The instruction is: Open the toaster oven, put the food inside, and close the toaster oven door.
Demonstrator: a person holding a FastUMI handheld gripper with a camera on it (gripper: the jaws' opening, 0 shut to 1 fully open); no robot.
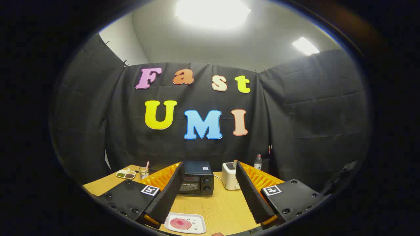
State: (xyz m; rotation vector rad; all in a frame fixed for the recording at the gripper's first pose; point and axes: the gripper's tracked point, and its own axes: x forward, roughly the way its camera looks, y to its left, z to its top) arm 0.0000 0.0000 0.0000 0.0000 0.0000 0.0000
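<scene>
The toaster oven (197,179) stands with its door shut near the far edge of the surface (223,203), beyond and between the fingers of the hand-held gripper (207,173), which is spread wide and holds nothing. A white plate (185,223) with a pink slice of food (180,224) lies at the near edge, between the fingers. A white toaster (229,175) stands just right of the oven, a bottle (258,162) behind. Toward the far left corner sit a divided dish (126,174) of snacks and a glass (143,171).
</scene>
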